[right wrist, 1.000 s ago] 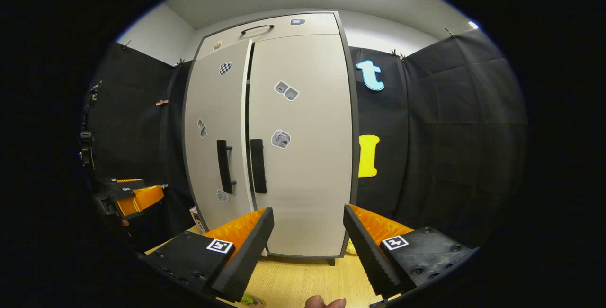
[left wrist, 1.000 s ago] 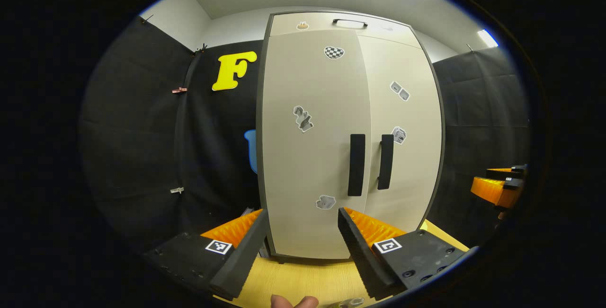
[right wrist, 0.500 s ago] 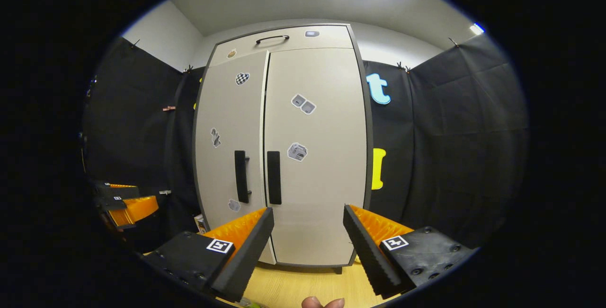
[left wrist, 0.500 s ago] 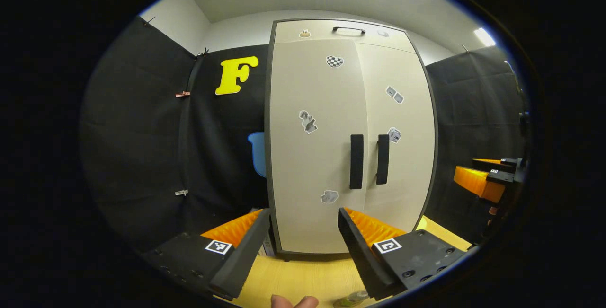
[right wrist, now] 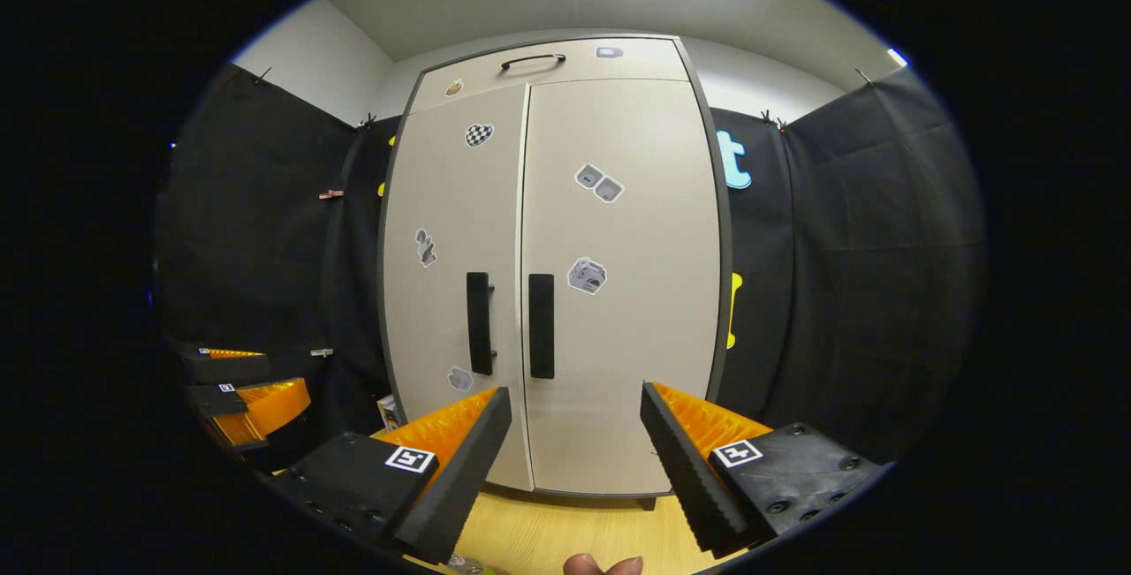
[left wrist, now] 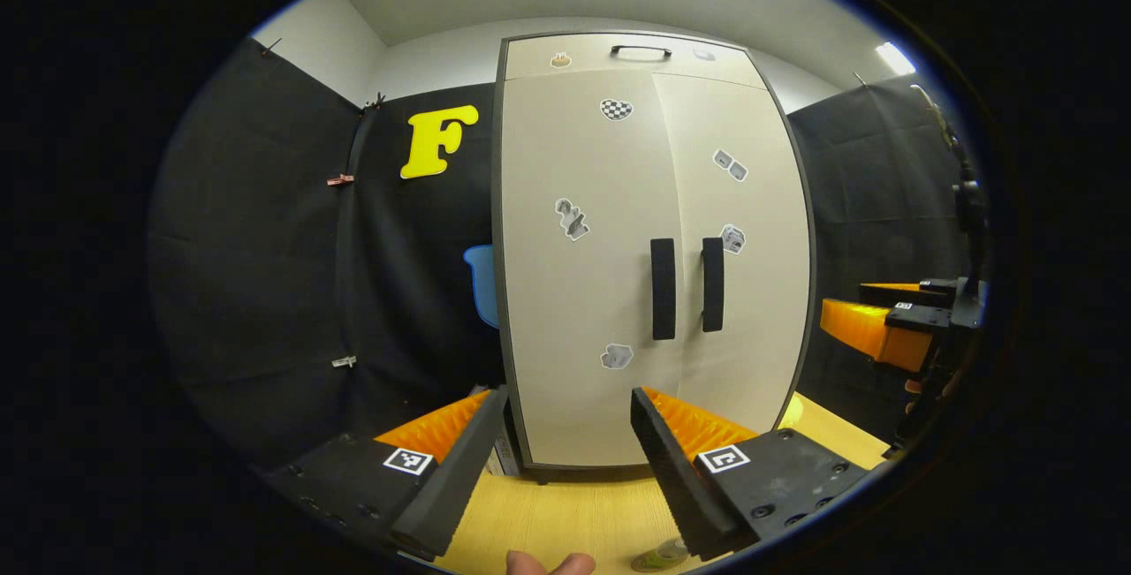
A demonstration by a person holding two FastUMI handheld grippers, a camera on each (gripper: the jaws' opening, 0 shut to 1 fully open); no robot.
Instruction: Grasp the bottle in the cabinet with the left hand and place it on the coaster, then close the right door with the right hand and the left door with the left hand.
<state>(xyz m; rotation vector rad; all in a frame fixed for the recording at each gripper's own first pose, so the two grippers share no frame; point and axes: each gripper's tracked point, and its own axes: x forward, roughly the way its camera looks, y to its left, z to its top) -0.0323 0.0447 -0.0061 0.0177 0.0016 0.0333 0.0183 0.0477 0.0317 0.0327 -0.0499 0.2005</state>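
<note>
The tall beige cabinet (left wrist: 601,204) stands on the wooden table with both doors shut flush, their two dark handles (left wrist: 663,288) side by side. It also stands in the right gripper view as the cabinet (right wrist: 618,230), with the handles (right wrist: 541,325) in the middle. My left gripper (left wrist: 565,460) is open in front of the left door, a short way back, holding nothing. My right gripper (right wrist: 574,460) is open before the right door, also apart from it. The top of the bottle (left wrist: 663,555) peeks in at the lower edge, on the table just below my left gripper.
The right gripper (left wrist: 875,332) shows off to the right in the left gripper view, and the left gripper (right wrist: 247,385) sits low at the left of the right gripper view. A small box (right wrist: 386,412) and a yellow object (left wrist: 786,412) lie by the cabinet's base.
The left door, slightly ajar a second ago, now sits flush with the right one. Both grippers have drawn back a little from the cabinet and stay open.
</note>
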